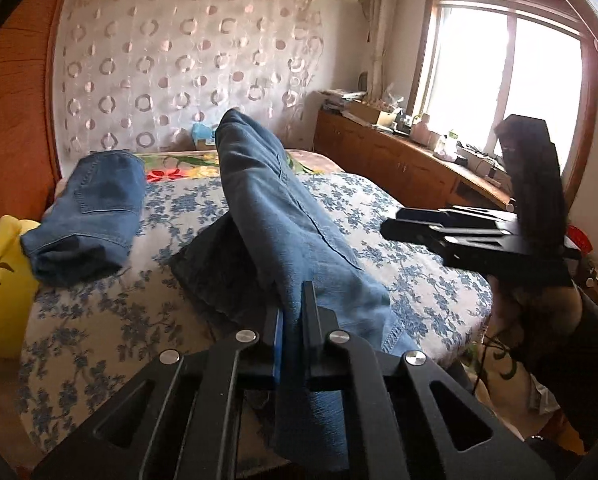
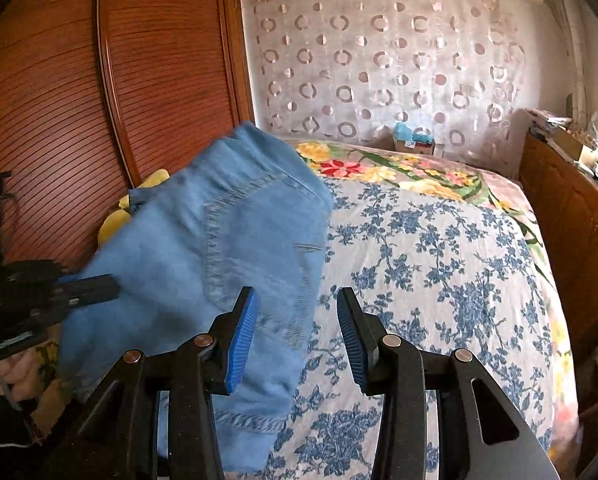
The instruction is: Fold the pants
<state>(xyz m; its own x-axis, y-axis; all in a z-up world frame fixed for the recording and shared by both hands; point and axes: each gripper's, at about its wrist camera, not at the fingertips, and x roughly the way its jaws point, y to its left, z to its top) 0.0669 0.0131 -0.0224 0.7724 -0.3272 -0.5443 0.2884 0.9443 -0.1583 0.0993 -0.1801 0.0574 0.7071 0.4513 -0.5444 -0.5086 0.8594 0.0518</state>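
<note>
Your left gripper [image 1: 293, 316] has its jaws pinching a fold of the blue denim pants [image 1: 275, 208], which rise off the floral bedspread [image 1: 399, 240] and drape across the bed toward the far wall. Your right gripper [image 2: 297, 336] holds its jaws spread and empty just beside the lifted cloth, while a second folded pair of jeans [image 1: 91, 212] lies near the wooden wardrobe [image 2: 59, 100].

My left wrist view looks close along my jaws across the bed [image 1: 379, 216] toward the window [image 1: 503, 80], right wrist view faces the wardrobe [image 2: 111, 92], both sharing bed and curtain [image 1: 179, 64].
</note>
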